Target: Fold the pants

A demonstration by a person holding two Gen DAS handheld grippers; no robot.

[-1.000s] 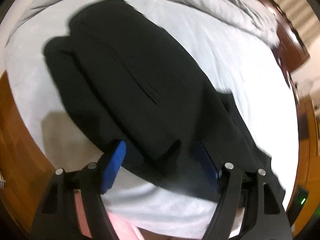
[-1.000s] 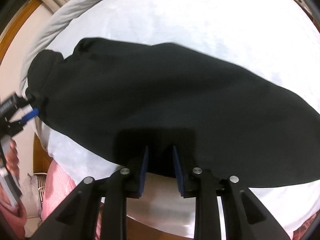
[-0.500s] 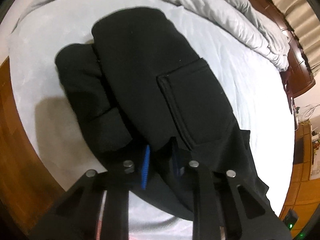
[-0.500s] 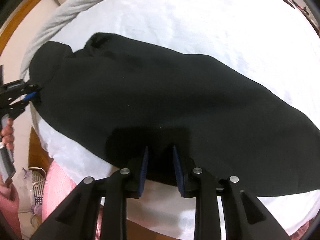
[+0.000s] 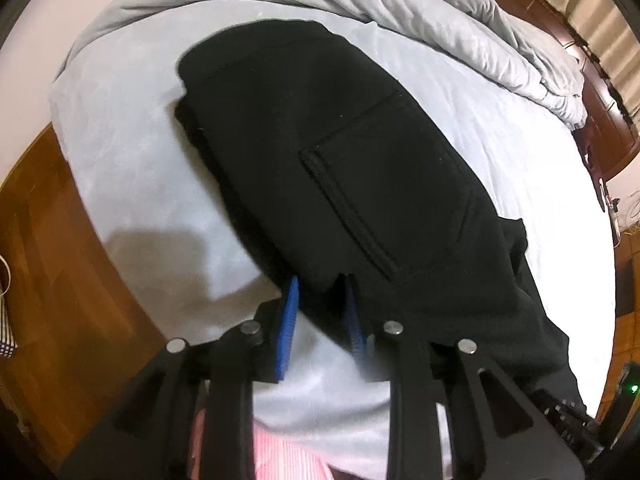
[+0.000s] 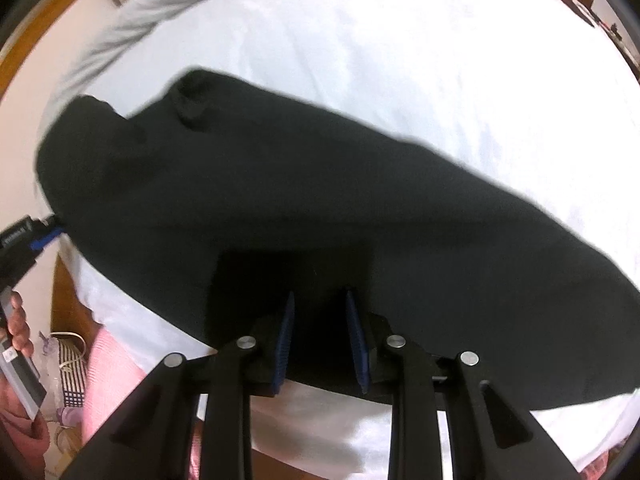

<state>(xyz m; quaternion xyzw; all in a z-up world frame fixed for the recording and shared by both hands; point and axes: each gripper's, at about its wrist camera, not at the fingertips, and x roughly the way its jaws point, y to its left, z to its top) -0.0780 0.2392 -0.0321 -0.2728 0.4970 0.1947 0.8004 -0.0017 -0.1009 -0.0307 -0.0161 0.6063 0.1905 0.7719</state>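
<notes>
The black pants point(image 5: 352, 184) lie across the pale bedsheet point(image 5: 132, 152) of the bed, stretched between the two tools, with a patch pocket point(image 5: 384, 200) facing up near the waist end. In the right wrist view the cloth is one dark, slightly blurred mass, so its folds and seams are hard to read, and its far right end is cut off by the edge of the view. The left gripper point(image 5: 320, 304) points steeply down at the near hem; its jaws have just eased apart a little, yet a bunch of black cloth still sits pinched between the blue pads point(image 5: 289, 320). The right gripper point(image 6: 318, 332), also tilted steeply down, is clamped on the pants' near edge. A rumpled grey duvet point(image 5: 440, 28) lies beyond. A hand point(image 6: 18, 328) grasping the other tool's handle shows at the left margin.
</notes>
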